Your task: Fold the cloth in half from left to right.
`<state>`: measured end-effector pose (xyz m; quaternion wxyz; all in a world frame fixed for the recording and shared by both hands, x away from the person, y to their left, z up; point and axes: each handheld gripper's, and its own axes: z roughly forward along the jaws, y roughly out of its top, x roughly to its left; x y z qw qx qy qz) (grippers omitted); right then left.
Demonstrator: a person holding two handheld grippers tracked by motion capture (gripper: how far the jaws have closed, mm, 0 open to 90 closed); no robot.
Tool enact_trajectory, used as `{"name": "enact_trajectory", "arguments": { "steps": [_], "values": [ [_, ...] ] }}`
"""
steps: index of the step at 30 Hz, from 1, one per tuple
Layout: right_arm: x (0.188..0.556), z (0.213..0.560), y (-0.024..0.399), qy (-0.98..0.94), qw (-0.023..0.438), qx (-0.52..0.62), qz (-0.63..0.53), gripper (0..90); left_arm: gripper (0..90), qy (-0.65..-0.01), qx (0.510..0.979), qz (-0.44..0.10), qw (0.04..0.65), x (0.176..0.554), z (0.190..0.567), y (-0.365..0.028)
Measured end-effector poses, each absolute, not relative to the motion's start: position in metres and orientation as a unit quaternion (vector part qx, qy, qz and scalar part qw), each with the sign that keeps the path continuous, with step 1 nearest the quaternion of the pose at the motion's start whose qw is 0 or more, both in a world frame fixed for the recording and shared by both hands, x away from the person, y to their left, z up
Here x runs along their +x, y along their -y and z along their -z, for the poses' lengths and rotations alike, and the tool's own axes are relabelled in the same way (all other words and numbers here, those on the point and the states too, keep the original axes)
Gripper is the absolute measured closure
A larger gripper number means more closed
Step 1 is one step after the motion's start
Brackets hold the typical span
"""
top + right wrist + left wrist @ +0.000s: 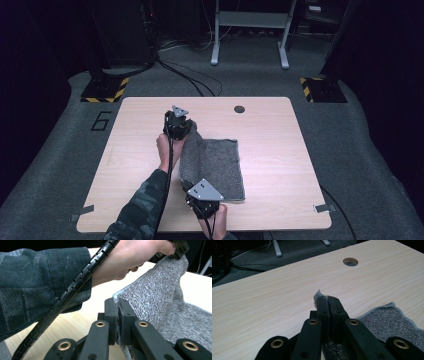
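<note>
A grey speckled towel (216,165) lies on the wooden table (280,150), its left edge lifted off the surface. My left gripper (186,131) is shut on the towel's far left corner; in the left gripper view a tip of the cloth (318,294) pokes out past the closed jaws of the left gripper (327,300). My right gripper (192,190) is shut on the near left corner. In the right gripper view the towel (160,292) rises from the right gripper (117,303) up to the other hand (130,257), which holds the far corner.
A round cable hole (239,109) sits in the table near its far edge. A metal stand (250,30) and cables (190,75) are on the floor beyond. Bare wood (135,150) lies left of the towel.
</note>
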<state>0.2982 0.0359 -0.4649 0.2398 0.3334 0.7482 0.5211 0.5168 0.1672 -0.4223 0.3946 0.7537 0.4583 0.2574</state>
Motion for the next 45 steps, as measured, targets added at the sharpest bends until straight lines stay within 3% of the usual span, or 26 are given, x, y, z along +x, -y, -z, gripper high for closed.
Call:
{"name": "enact_trajectory", "arguments": {
  "steps": [45],
  "values": [
    [0.297,0.49,0.032,-0.732,0.27,0.401,-0.48,86.2,86.4,-0.41,0.802,-0.21,0.379,0.534,0.456,-0.083]
  ]
}}
